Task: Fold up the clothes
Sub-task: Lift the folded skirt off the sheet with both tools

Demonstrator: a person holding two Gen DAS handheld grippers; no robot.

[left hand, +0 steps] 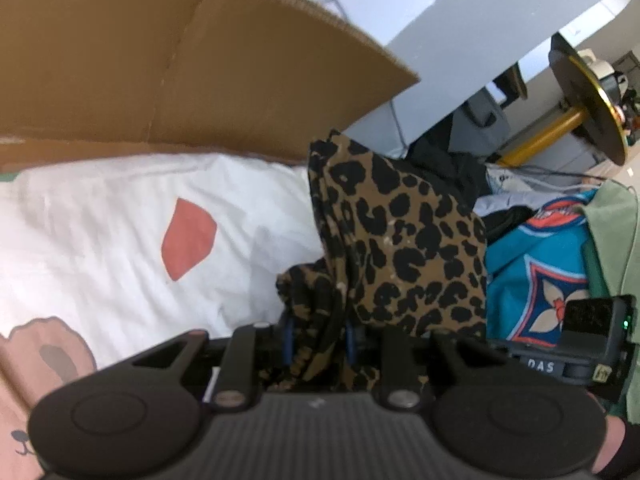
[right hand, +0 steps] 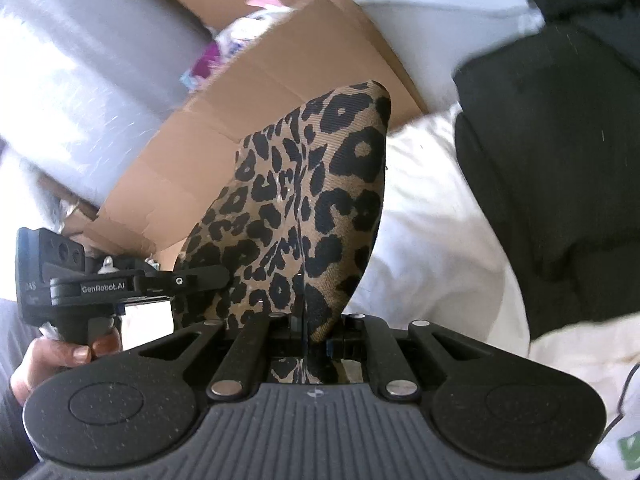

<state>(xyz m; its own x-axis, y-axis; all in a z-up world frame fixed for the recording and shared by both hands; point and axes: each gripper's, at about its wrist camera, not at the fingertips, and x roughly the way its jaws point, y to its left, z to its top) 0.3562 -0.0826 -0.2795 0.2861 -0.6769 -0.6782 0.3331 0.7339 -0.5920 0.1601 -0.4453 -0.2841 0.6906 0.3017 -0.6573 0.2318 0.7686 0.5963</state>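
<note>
Clamped tight on the leopard cloth (left hand: 400,236) with the left gripper (left hand: 318,344), fabric bunched between the closed jaws. Pinched in the right gripper (right hand: 304,320) too, jaws nearly together on a thin fold. Cloth (right hand: 304,200) rising straight ahead of the right fingers, long axis running up and away, tip pointing toward the cardboard (right hand: 280,92). White bedding (left hand: 120,220) beyond, left of the left gripper.
</note>
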